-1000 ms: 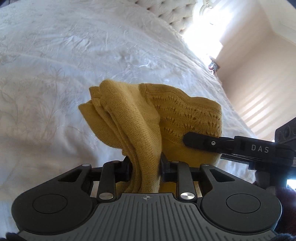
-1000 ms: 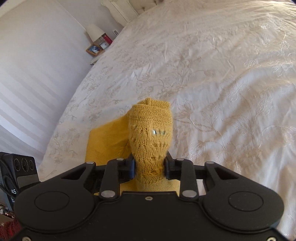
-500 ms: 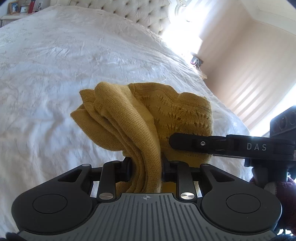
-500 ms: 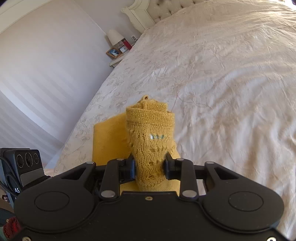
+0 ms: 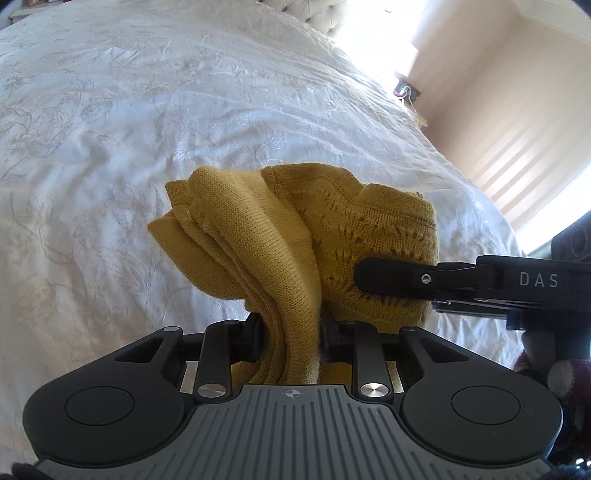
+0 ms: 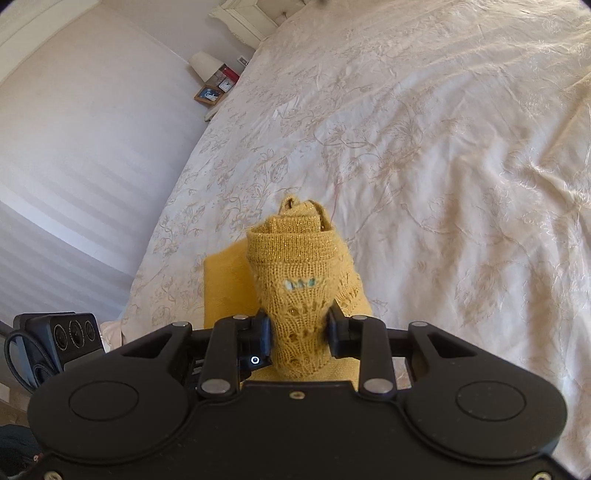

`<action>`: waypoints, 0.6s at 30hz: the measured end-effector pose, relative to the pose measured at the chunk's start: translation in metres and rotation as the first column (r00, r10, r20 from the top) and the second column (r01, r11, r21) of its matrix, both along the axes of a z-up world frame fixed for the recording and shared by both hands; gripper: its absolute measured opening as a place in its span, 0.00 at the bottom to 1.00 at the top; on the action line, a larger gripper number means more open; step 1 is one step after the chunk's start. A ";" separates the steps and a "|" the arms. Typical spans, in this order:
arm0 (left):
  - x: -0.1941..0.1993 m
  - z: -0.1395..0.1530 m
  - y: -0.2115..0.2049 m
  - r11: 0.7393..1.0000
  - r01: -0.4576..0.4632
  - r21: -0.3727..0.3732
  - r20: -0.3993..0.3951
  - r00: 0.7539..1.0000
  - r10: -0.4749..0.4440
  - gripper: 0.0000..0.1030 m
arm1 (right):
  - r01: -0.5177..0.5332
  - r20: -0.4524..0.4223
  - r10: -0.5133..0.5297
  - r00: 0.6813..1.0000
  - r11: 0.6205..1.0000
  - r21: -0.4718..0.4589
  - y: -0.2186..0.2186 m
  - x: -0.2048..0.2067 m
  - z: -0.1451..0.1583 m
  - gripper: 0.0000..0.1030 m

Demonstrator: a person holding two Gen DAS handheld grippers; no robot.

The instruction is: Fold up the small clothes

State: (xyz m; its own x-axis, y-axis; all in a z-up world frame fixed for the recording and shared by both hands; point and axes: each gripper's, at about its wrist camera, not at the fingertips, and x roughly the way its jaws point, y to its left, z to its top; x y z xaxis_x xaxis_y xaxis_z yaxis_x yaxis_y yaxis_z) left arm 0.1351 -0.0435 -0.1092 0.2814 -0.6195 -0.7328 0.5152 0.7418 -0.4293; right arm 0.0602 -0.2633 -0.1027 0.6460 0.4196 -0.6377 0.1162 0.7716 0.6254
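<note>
A small mustard-yellow knitted garment (image 5: pixel 280 236) hangs bunched between both grippers above a white bedspread (image 5: pixel 129 110). My left gripper (image 5: pixel 291 336) is shut on its plain-knit edge. My right gripper (image 6: pixel 299 336) is shut on the lacy patterned part (image 6: pixel 299 280). In the left wrist view the right gripper's fingers (image 5: pixel 399 277) reach in from the right and pinch the lacy part, close beside my left jaws. A flat yellow part (image 6: pixel 225 284) of the garment hangs lower left in the right wrist view.
The bedspread (image 6: pixel 424 147) with its floral embroidery fills both views. A tufted headboard (image 5: pixel 325 18) stands at the far end. A nightstand with a lamp (image 6: pixel 203 66) and framed pictures stands by the left wall. A bright window is at the right.
Both grippers keep their grip on the garment. The views have tilted slightly; the bed shifts in frame. The garment stays bunched and lifted, much as before.
</note>
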 end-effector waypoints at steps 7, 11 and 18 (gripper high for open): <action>0.041 -0.050 -0.001 0.944 -0.100 0.314 0.072 0.994 0.082 0.31 | 0.157 -0.078 -0.215 0.973 0.874 -0.460 -0.041 0.028 -0.020 0.50; 0.043 -0.043 0.016 0.952 -0.112 0.284 0.094 0.992 0.089 0.32 | 0.148 -0.065 -0.197 0.978 0.882 -0.448 -0.043 0.017 -0.021 0.64; 0.059 -0.047 -0.013 0.959 -0.023 0.282 0.128 0.992 -0.013 0.47 | 0.090 -0.165 -0.172 0.971 0.904 -0.419 -0.012 0.028 -0.058 0.66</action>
State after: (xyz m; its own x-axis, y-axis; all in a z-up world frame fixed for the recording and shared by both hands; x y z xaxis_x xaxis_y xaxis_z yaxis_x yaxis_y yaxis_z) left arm 0.1944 -0.0569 -0.1558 0.3860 -0.3912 -0.8354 0.5477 0.8260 -0.1336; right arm 0.0882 -0.2751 -0.1609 0.5240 0.0179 -0.8515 0.3201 0.9224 0.2163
